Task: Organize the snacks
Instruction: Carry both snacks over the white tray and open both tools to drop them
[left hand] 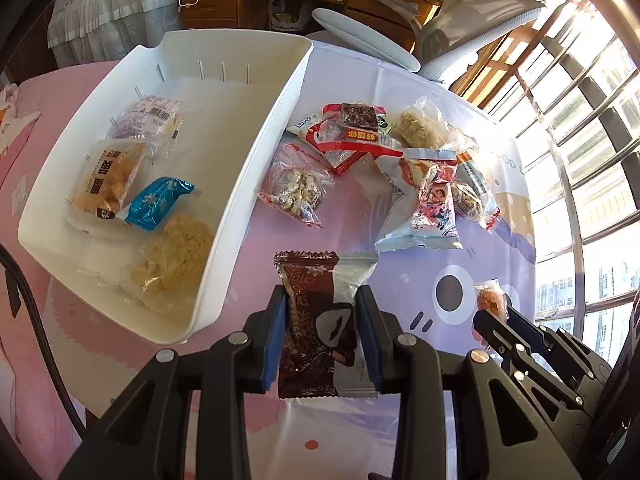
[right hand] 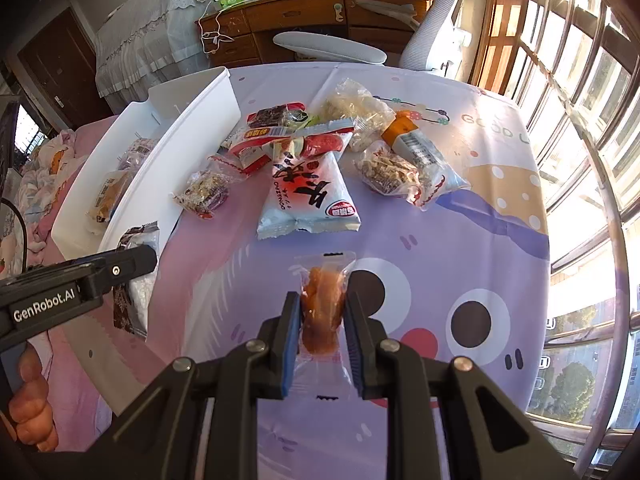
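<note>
My left gripper [left hand: 322, 312] is shut on a brown snack packet [left hand: 316, 320] and holds it above the tablecloth, just right of the white bin [left hand: 256, 160]. The bin holds several snacks, among them a blue packet [left hand: 158, 202]. My right gripper [right hand: 322, 312] is shut on a clear packet with an orange snack [right hand: 322, 312], above the table. It also shows in the left wrist view [left hand: 490, 300] at the right. A pile of loose snacks [left hand: 400, 168] lies on the table beyond both grippers. The large white packet [right hand: 306, 188] lies at its front.
The bin [right hand: 188, 132] stands on the left of the table, partly over its edge. A pink and purple cartoon cloth [right hand: 460, 240] covers the table. A white chair [right hand: 440, 20], a wooden desk [right hand: 300, 12] and a barred window [right hand: 580, 120] stand beyond.
</note>
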`<state>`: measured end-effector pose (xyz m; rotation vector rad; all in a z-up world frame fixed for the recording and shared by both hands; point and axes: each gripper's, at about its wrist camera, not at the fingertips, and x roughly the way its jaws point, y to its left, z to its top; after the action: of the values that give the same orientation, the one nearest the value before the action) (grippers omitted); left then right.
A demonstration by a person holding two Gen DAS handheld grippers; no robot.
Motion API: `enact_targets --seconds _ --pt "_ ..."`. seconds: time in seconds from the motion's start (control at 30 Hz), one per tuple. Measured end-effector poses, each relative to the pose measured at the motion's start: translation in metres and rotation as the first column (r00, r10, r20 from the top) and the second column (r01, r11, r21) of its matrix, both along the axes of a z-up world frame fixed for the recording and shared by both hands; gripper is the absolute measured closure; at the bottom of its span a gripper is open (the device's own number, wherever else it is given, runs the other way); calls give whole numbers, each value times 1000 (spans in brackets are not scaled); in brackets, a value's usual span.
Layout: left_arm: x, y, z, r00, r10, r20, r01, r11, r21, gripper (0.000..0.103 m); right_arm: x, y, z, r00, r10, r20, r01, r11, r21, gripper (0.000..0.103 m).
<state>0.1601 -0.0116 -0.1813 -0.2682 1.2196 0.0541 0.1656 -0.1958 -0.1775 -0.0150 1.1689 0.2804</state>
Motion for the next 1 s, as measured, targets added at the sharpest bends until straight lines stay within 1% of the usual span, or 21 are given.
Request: enact_targets --seconds 0.23,0.4,0.53,0.63,0.8,0.9,1.0 --pt "-4 23 39 993 -99 68 102 994 -38 70 -15 17 22 1000 -24 20 24 1000 7 81" --pt "-5 49 57 984 -158 87 164 984 -67 70 -22 36 40 996 -68 55 68 998 9 81" --pt "-5 73 70 971 -212 111 221 973 -72 70 -28 54 56 990 -112 91 110 994 23 81" --pt "-5 93 80 961 -244 128 256 963 -83 70 -32 72 68 984 -131 117 129 991 28 81" --pt "-5 124 92 943 -295 153 311 946 -90 70 -39 108 85 976 -133 173 130 991 32 81" --pt "-2 140 98 933 -319 167 336 938 -86 70 -42 130 94 966 -139 218 138 990 21 81" --pt "3 157 101 924 -338 176 355 932 -75 70 -45 150 101 957 -147 250 143 989 36 81"
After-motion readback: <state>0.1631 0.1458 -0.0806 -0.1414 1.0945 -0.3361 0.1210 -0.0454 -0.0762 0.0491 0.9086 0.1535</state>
